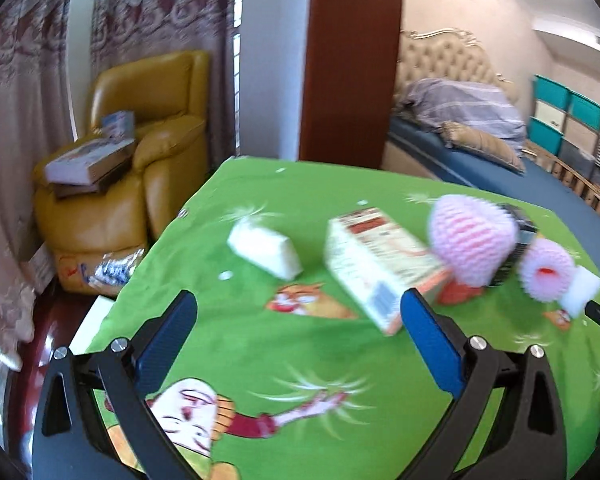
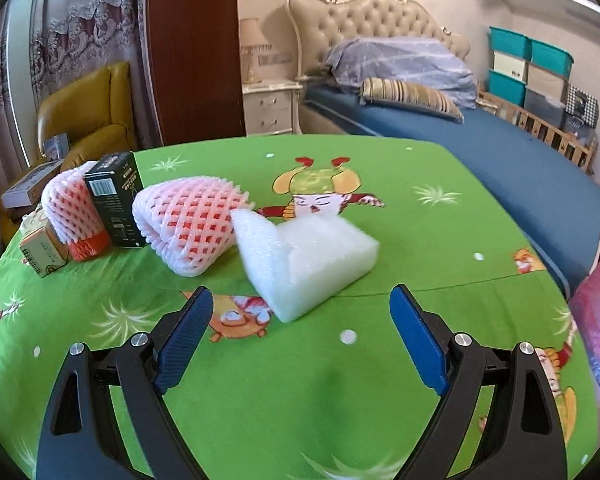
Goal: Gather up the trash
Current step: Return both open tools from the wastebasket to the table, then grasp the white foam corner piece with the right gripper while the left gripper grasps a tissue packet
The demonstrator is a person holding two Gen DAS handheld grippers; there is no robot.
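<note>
1. The desk (image 2: 440,168) wears a matt green cloth printed with cartoon figures.
2. Just ahead of the right claw (image 2: 302,300) lies a white foam block (image 2: 312,264), its surface finely bubbled and dull.
3. Ahead and left of that claw sits a pink foam net sleeve (image 2: 192,220), an open soft mesh, beside a black box (image 2: 116,204) of smooth printed card.
4. Ahead of the left claw (image 1: 300,308), between its spread fingers, a pale carton (image 1: 376,264) looks like printed paperboard.
5. Both claws have textured blue pads (image 2: 184,340) on smooth black plastic arms with shiny metal screws.
6. Far left of the left claw, the yellow armchair (image 1: 140,152) looks like glossy leather.
</note>
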